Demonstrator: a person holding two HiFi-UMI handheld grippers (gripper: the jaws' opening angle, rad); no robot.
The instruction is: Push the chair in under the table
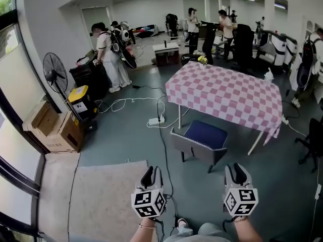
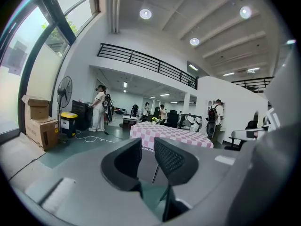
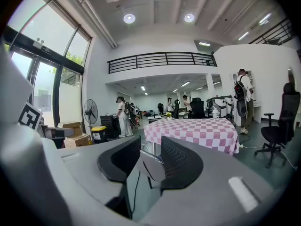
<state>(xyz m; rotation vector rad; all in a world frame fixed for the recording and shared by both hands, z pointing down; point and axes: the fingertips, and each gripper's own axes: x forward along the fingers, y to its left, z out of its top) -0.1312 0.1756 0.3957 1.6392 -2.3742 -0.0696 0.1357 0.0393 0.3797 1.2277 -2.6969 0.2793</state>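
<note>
While both tongs hang empty with jaws apart, left gripper [image 1: 151,175] and right gripper [image 1: 236,173], the grey shell chair with a blue seat [image 1: 201,141] stands half out from the pink-and-white checked table [image 1: 227,92], well ahead of them. Risk: the white power strip [image 1: 155,120] and black cable [image 1: 162,140] near its legs could snag, or its side may drag the cloth. Only the head view shows seat and cable - the gripper views give the cloth's hem side-on.
</note>
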